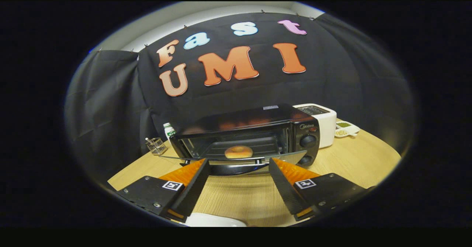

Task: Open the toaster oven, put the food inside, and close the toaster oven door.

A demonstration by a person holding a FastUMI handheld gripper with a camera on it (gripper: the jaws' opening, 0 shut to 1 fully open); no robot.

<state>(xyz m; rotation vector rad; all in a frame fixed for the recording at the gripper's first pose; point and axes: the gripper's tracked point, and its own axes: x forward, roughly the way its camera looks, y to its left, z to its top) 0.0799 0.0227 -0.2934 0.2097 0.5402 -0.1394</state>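
Currently: toaster oven (258, 136) open, bread roll (238, 152) inside on the rack.
Gripper (239, 163) spread wide, holding nothing, fingertips just under the lowered glass door (291, 157). Oven sits on the wooden worktop (354, 158); white appliance (324, 123) just beside it.

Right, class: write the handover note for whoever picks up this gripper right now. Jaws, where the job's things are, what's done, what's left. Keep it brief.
Gripper: jaws open, holding nothing, tips just short of the lowered door's front edge.
Toaster oven: on the wooden table, door folded down flat.
Food: a round bun lies inside on the rack.
Done: oven opened, food inside.
Left: lift the door shut; the handle looks to sit between the jaw tips.
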